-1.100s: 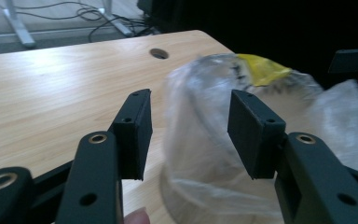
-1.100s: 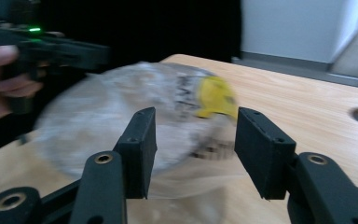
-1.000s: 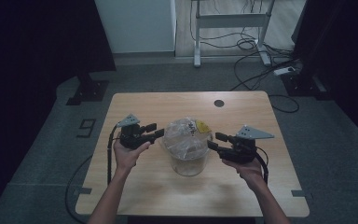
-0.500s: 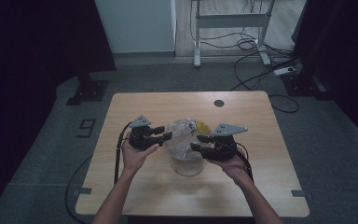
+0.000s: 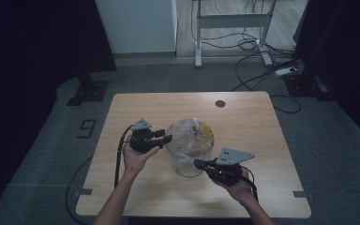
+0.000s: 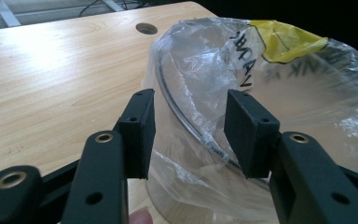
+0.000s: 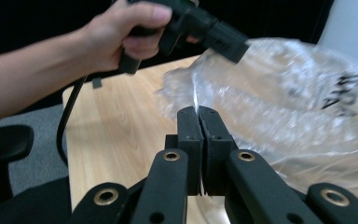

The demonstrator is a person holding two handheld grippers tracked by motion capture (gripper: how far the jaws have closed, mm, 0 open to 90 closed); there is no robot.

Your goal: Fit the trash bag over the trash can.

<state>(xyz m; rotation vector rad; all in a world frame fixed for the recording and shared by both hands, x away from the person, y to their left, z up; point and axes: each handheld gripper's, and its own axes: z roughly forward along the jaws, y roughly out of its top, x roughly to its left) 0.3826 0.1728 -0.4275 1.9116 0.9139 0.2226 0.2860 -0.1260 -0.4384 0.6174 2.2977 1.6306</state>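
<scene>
A clear jar [image 5: 187,161] wearing a plastic bag [image 5: 190,136] is standing mid-desk [image 5: 253,122]. The left hand-held gripper [image 6: 189,133] is gaping around its rim; the right hand-held gripper [image 7: 199,122] is pinching the bag.

Bagged jar [image 5: 190,149] blocked centre of surface [image 5: 243,122], between left gripper [image 5: 168,138] and right gripper [image 5: 198,163]. Stayed open along far edge, both sides.
</scene>
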